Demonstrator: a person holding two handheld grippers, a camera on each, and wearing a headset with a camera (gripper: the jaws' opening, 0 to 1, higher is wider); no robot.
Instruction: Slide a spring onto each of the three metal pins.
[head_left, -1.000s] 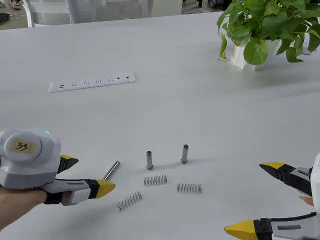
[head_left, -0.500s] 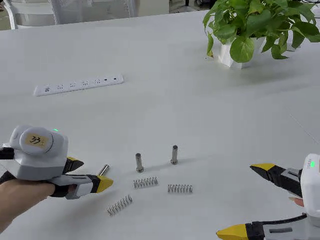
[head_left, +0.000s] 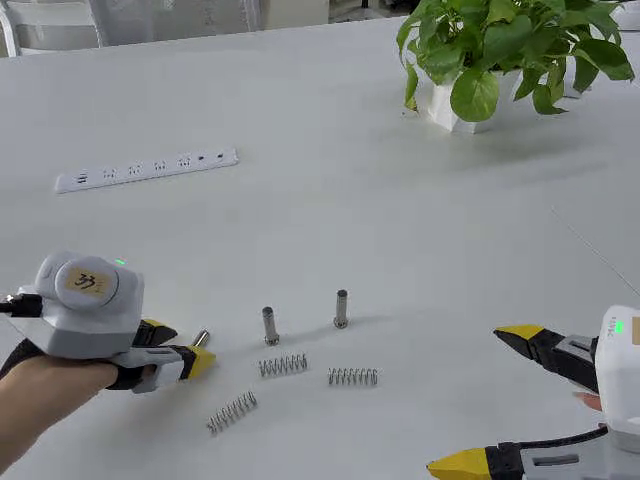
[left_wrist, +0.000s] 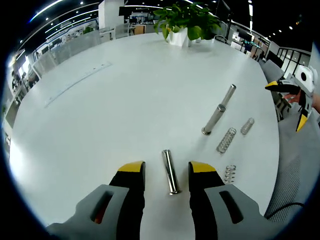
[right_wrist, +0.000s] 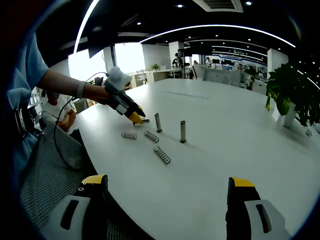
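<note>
One metal pin (left_wrist: 170, 171) lies flat on the white table (head_left: 400, 230), between the yellow-tipped jaws of my left gripper (left_wrist: 166, 169), which stands open with a small gap on each side of it. In the head view my left gripper (head_left: 183, 346) covers most of that lying pin (head_left: 200, 338). Two more pins (head_left: 268, 325) (head_left: 341, 308) stand upright to its right. Three springs (head_left: 283, 365) (head_left: 353, 376) (head_left: 232, 411) lie loose in front of them. My right gripper (head_left: 483, 398) hangs wide open and holds nothing at the near right, well away from the parts.
A white power strip (head_left: 147, 168) lies at the far left of the table. A potted green plant (head_left: 500, 50) stands at the far right. A person's hand (head_left: 50, 390) holds the left gripper. Chairs stand beyond the far edge.
My left gripper has moved in over the lying pin and its jaws have narrowed around it. The head camera has shifted; the pins and springs lie as before.
</note>
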